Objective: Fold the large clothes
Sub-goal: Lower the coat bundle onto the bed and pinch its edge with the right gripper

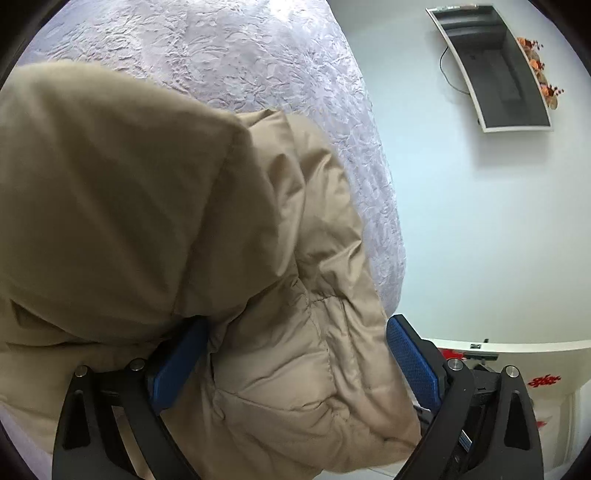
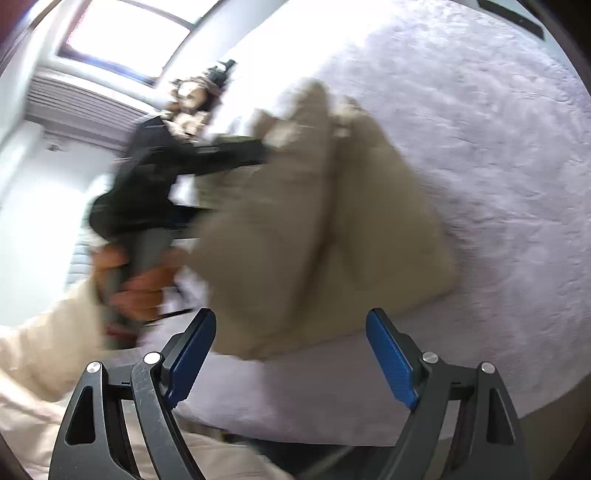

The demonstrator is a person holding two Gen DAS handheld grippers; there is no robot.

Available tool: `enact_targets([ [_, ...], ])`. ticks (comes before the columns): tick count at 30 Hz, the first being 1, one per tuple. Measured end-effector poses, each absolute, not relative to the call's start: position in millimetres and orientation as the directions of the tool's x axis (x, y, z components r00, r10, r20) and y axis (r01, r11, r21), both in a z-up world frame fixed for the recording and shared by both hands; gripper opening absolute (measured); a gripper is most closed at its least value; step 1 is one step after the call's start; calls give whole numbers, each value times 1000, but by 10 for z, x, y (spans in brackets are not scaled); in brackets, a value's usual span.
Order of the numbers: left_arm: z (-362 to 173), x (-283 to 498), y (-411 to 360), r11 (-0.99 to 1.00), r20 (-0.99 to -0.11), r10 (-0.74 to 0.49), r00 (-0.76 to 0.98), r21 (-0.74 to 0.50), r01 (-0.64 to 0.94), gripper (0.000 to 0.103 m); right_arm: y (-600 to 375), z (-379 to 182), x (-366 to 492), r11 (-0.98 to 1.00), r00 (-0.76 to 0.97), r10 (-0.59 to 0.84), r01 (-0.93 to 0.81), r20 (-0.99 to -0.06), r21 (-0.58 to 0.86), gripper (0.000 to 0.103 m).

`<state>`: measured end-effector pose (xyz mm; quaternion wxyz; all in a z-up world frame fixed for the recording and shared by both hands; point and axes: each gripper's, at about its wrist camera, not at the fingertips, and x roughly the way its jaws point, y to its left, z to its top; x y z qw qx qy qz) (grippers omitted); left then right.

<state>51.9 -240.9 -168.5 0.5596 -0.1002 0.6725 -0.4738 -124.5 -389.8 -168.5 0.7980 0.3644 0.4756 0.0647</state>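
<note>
Tan jacket (image 1: 155, 206) bulging between parted left gripper (image 1: 295, 354), right gripper (image 2: 291, 354) agape, empty, its view blurred

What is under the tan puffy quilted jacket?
The tan puffy quilted jacket lies on a lilac embossed bedspread. Whatever lies beneath its folded bulk is covered.

bed (image 1: 258, 55): lilac textured cover | wall (image 1: 461, 221): white, mounted screen (image 1: 495, 70) | window (image 2: 125, 33): bright daylight

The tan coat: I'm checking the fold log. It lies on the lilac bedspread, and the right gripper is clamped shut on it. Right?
Not quite. The right wrist view shows the right gripper open and clear of the tan coat, which does lie on the lilac bedspread.
</note>
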Motion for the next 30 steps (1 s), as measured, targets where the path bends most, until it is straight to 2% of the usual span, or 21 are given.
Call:
enact_targets([
  [4, -1475, 459, -2447, 517, -681, -651, -337, -722, 461, 97, -3592, -1663, -1011, 737, 553, 444, 221, -705, 639, 84],
  [5, -1313, 428, -2429, 492, -676, -669, -309, -714, 498, 97, -3537, -1711, -905, 766, 545, 401, 241, -736, 596, 64],
  [7, -978, 413, -2475, 480, -694, -691, -203, -651, 588, 97, -3459, -1769, -760, 818, 520, 289, 303, -804, 490, 14],
  [10, -609, 414, -2217, 540, -726, -686, 53, -458, 707, 97, -3559, -1825, -738, 815, 525, 211, 372, -824, 445, 13],
  [14, -837, 669, -2049, 679, -800, -560, 217, -293, 673, 97, -3720, -1977, -925, 792, 507, 157, 449, -847, 415, 13],
  [19, -1349, 788, -2360, 715, -830, -508, 231, -256, 650, 97, -3865, -2346, -1107, 726, 481, 202, 511, -853, 460, 13],
  [22, -1379, 672, -2745, 709, -830, -502, 243, -234, 666, 97, -3915, -2472, -1172, 702, 481, 208, 533, -852, 473, 14],
  [30, -1821, 941, -3210, 722, -848, -473, 240, -217, 656, 97, -4238, -2635, -1173, 652, 499, 195, 577, -844, 492, 14],
])
